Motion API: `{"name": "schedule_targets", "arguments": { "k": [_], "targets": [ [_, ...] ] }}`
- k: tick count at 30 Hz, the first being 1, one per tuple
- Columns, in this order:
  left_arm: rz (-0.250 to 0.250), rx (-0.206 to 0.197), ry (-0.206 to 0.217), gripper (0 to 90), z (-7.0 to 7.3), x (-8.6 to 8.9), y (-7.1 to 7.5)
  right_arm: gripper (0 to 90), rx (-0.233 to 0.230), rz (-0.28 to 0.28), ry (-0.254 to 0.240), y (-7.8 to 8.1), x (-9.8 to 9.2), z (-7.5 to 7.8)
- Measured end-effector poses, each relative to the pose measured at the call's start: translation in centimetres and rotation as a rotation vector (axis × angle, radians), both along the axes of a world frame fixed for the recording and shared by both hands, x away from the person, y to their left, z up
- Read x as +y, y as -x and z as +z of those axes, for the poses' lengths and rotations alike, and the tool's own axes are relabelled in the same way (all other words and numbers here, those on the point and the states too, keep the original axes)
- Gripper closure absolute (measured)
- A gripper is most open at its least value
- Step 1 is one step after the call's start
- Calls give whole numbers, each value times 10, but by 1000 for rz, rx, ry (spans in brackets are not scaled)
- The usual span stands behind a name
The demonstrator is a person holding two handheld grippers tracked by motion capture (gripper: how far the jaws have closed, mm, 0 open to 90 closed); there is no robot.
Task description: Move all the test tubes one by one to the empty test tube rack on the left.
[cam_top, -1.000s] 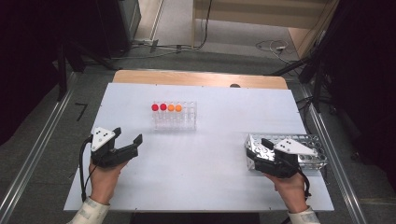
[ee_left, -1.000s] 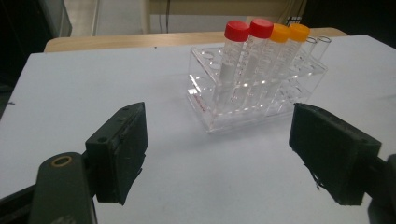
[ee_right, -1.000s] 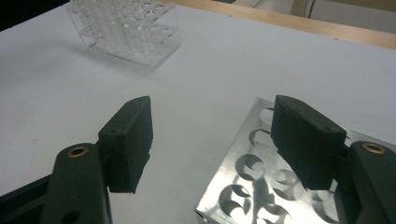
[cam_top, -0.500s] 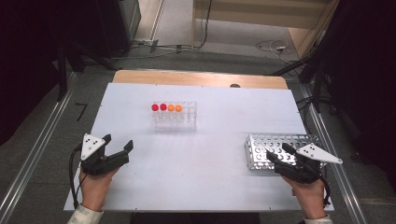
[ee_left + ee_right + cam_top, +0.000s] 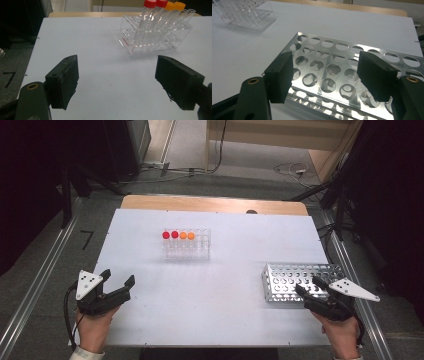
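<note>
1. My left tongs point(image 5: 119, 279) hang at the near left corner of the white surface point(image 5: 225, 285), jaws spread wide with nothing between them; in the left gripper view point(image 5: 116, 82) there is just bare white surface between the two black pads.
2. My right tongs point(image 5: 309, 285) sit at the near right, also spread apart and gripping nothing. Their tips reach over the near edge of the perforated silver metal rack point(image 5: 295, 280).
3. In the right gripper view the right tongs point(image 5: 325, 75) frame that metal rack point(image 5: 332, 67) directly: its rows of round holes lie below and between the two pads, and I cannot tell whether the pads touch the metal.
4. Farther off, toward the middle of the surface, stands the clear plastic tube rack point(image 5: 186, 245), well apart from both tongs. It carries two red-capped tubes point(image 5: 170, 235) and two orange-capped tubes point(image 5: 187, 236) side by side in its back row.
5. From the left tongs, the clear rack point(image 5: 155, 37) lies ahead and to the right, its capped tubes upright.
</note>
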State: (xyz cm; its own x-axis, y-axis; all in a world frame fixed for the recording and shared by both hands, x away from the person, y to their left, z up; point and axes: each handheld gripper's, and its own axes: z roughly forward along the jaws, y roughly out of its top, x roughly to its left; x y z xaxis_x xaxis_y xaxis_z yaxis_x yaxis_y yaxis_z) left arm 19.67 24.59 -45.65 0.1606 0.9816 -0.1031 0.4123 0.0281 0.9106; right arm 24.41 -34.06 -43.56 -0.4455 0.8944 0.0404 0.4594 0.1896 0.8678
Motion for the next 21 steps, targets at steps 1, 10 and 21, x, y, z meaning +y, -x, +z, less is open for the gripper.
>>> {"name": "schedule_targets", "arguments": {
  "k": [1, 10, 21],
  "targets": [
    [6, 0, -1, 193, 0, 1, 1, 277, -1, -2, -1, 0, -1, 0],
    [31, 1, 0, 192, -2, 11, 9, 276, -1, -40, -5, 4, -16, 0],
    [69, 35, 0, 191, -12, 25, 14, 276, 4, -122, 1, 6, -42, -5]
  ]
}}
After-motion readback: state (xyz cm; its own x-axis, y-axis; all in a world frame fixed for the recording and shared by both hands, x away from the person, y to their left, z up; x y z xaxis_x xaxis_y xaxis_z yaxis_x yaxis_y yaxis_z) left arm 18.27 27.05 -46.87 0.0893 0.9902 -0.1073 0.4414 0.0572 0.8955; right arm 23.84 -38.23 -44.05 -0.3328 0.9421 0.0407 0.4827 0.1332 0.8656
